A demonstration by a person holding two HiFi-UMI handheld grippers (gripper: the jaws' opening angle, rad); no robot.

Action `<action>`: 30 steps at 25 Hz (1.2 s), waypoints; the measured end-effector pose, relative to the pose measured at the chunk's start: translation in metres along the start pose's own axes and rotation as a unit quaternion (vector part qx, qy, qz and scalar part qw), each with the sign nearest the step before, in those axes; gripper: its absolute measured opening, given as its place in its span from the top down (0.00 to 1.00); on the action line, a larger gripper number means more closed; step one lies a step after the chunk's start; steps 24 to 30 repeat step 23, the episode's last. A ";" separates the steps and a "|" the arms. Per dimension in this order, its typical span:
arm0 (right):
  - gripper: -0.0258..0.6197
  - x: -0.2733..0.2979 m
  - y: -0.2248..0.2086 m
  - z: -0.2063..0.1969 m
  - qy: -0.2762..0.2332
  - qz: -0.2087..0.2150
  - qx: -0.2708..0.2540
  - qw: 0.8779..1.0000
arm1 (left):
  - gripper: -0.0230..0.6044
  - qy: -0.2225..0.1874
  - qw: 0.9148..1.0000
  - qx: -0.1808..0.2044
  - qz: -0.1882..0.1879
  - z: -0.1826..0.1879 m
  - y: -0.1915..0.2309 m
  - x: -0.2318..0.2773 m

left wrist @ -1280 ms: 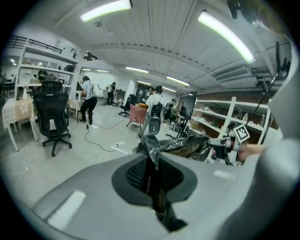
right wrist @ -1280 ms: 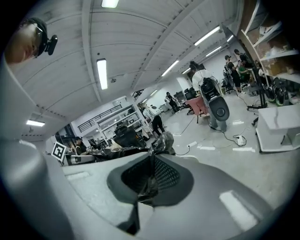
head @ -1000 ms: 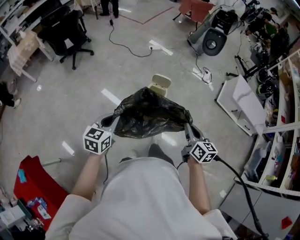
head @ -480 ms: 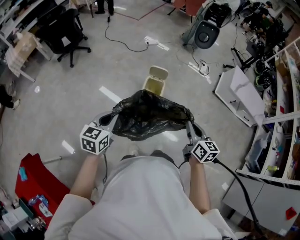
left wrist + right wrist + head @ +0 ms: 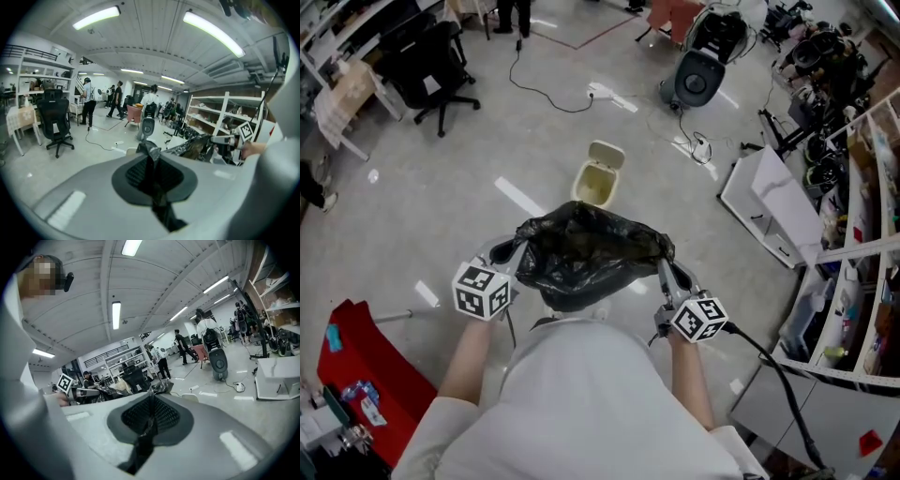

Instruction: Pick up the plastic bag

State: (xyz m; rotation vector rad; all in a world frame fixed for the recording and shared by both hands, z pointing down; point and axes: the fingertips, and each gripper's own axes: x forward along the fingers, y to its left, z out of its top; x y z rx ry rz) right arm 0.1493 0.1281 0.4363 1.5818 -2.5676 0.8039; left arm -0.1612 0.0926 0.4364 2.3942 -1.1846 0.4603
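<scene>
Head view: my left gripper [image 5: 516, 248] and right gripper [image 5: 662, 270] hold the bag [image 5: 586, 258] stretched above the floor [image 5: 441, 187], fingers clamped on its edges; the open bin [image 5: 598, 178] beyond, half-hidden before, now shows clear.

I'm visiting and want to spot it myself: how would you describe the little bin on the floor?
Look at the wide grey floor. Just beyond the black plastic bag the person holds up stands a small cream bin. Unlike the black office chair farther off, it is pale and low, its flip lid open.
</scene>
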 end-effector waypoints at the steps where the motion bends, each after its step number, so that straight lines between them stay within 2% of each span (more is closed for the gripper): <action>1: 0.96 -0.001 0.000 0.000 0.001 0.004 -0.001 1.000 | 0.95 0.000 1.000 0.000 0.000 0.000 -0.003 0.000; 10: 0.96 -0.008 -0.013 -0.008 0.015 0.015 0.005 1.000 | 0.95 0.022 1.000 0.005 -0.003 -0.016 -0.028 0.006; 23: 0.96 -0.012 -0.038 -0.005 0.013 0.009 0.011 1.000 | 0.95 0.023 1.000 -0.002 -0.006 -0.017 -0.040 0.024; 30: 0.96 -0.012 -0.038 -0.005 0.013 0.009 0.011 1.000 | 0.95 0.023 1.000 -0.002 -0.006 -0.017 -0.040 0.024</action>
